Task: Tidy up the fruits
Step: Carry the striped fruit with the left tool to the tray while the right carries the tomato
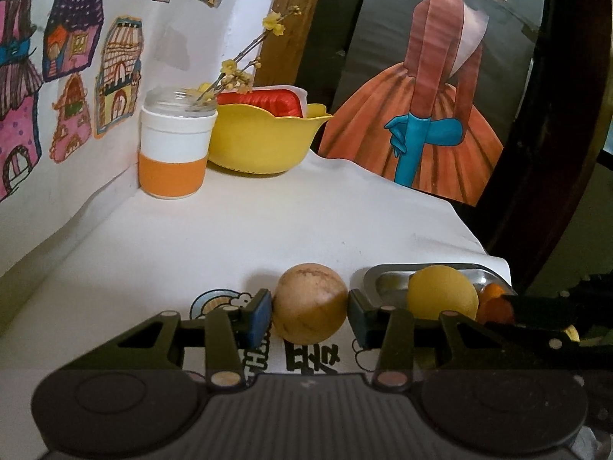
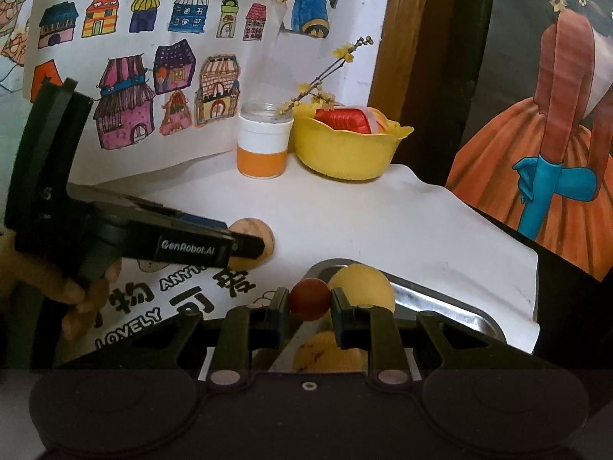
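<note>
A tan round fruit (image 1: 310, 303) rests on the white cloth, and my left gripper (image 1: 309, 320) is shut on it, one blue pad touching each side. The right wrist view shows the same tan fruit (image 2: 254, 235) partly hidden behind the left gripper (image 2: 245, 247). My right gripper (image 2: 310, 308) is shut on a small red fruit (image 2: 309, 299) above the steel tray (image 2: 440, 303). A yellow round fruit (image 2: 364, 283) lies in that tray, and a yellow-orange fruit (image 2: 325, 352) sits below the fingers. In the left wrist view the tray (image 1: 383, 274) holds the yellow fruit (image 1: 442, 293) and an orange one (image 1: 494, 299).
At the back stand a white and orange jar (image 1: 172, 149) with flower twigs and a yellow bowl (image 1: 264, 142) holding a red packet. Drawings cover the left wall. A painting (image 1: 421, 96) leans at the right. The cloth's edge drops off just past the tray. A hand (image 2: 76, 291) grips the left tool.
</note>
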Motion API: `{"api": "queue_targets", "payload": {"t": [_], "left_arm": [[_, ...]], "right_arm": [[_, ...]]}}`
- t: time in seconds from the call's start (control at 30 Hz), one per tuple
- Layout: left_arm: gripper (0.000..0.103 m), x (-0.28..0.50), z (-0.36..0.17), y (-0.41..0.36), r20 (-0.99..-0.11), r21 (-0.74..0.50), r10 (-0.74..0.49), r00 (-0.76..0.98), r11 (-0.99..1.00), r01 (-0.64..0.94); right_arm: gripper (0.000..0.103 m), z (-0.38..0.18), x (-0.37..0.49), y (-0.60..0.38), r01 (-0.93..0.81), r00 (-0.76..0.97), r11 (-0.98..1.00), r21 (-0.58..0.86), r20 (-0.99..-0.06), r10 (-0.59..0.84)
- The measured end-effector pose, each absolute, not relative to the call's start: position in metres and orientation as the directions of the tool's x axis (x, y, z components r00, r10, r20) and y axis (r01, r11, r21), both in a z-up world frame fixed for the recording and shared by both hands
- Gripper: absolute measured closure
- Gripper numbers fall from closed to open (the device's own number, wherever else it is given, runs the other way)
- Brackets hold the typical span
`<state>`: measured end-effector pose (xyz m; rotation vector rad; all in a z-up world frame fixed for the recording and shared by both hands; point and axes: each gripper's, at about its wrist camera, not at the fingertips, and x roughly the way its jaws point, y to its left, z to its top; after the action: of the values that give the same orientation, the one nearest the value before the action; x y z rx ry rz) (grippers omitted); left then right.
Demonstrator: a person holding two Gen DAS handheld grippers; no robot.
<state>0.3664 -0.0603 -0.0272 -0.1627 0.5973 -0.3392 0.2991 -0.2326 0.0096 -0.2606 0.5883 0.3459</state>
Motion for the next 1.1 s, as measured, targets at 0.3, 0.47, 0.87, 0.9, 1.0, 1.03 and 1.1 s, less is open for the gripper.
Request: {"api": "queue_targets", "payload": {"t": [0.3, 0.47, 0.87, 0.9, 1.0, 1.03, 1.1], "left_arm": [[0.051, 0.389, -0.036, -0.074, -0.554, -0.256, -0.387, 0.737, 0.922, 0.291], [0.051, 0.388, -0.041, -0.086, -0.571, -0.205, -0.353, 0.741, 0.936, 0.288], [0.052, 0.367, -0.027, -0.097, -0.573, -0.189, -0.354, 0.739, 0.935, 0.301], [0.052, 0.363, -0.025, -0.099, -0.569, -0.188, -0.357, 0.741, 0.933, 0.306], [0.052, 0.35, -0.019, -0.105, -0.558, -0.184, -0.372, 0.742, 0.927, 0.326], [0.052, 0.346, -0.017, -0.107, -0.555, -0.183, -0.376, 0.742, 0.926, 0.331], [0.052, 0.336, -0.014, -0.111, -0.548, -0.181, -0.385, 0.743, 0.921, 0.344]], "right_arm": [[0.078, 0.005, 0.299, -0.242, -0.388, 0.773, 0.914, -0.121, -0.583, 0.251], [0.078, 0.002, 0.301, -0.247, -0.381, 0.771, 0.918, -0.109, -0.586, 0.25], [0.078, 0.004, 0.283, -0.262, -0.356, 0.778, 0.93, -0.086, -0.578, 0.245], [0.078, 0.004, 0.28, -0.264, -0.352, 0.78, 0.932, -0.085, -0.577, 0.242], [0.078, 0.005, 0.271, -0.271, -0.338, 0.783, 0.938, -0.078, -0.576, 0.234], [0.078, 0.005, 0.268, -0.274, -0.332, 0.784, 0.94, -0.075, -0.576, 0.231], [0.078, 0.004, 0.261, -0.28, -0.321, 0.786, 0.944, -0.069, -0.576, 0.225]]}}
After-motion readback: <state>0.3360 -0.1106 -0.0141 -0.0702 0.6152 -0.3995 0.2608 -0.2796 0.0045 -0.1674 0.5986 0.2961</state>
